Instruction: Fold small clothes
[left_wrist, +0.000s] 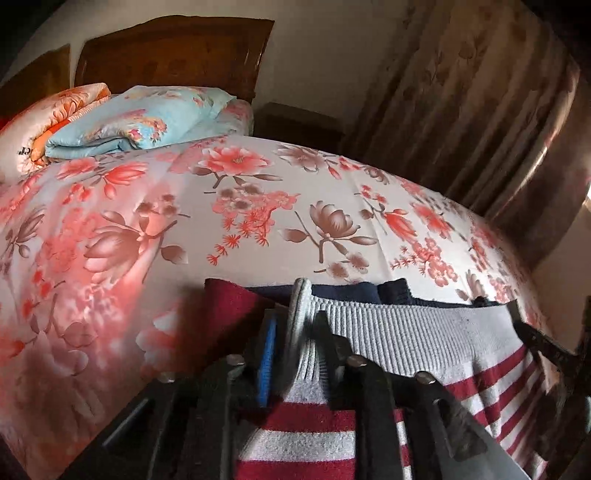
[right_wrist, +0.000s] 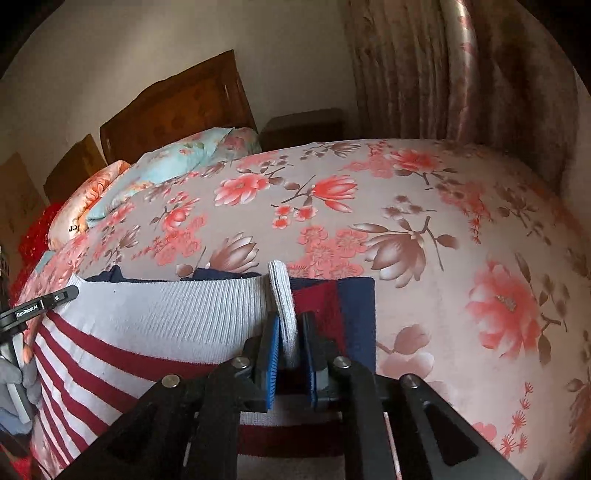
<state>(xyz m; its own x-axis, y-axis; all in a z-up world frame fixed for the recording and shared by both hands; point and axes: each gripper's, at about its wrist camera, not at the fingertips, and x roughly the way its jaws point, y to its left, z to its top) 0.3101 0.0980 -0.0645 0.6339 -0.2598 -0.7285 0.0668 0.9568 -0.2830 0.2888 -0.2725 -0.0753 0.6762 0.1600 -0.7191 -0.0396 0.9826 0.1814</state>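
A small knit sweater (left_wrist: 424, 339) with a white ribbed hem, red and white stripes and navy and dark red parts is held up over the floral bed. My left gripper (left_wrist: 295, 332) is shut on the hem's left corner. My right gripper (right_wrist: 290, 332) is shut on the hem's right corner, and the sweater (right_wrist: 166, 314) stretches from it toward the left. The left gripper's finger (right_wrist: 55, 297) shows at the far left of the right wrist view. The right gripper's finger (left_wrist: 532, 332) shows at the right of the left wrist view.
The bed (left_wrist: 258, 206) has a pink floral cover. Folded quilts, one blue (left_wrist: 140, 118) and one orange (left_wrist: 48, 118), lie by the wooden headboard (left_wrist: 173, 55). A dark nightstand (right_wrist: 303, 127) and curtains (right_wrist: 461, 66) stand behind the bed.
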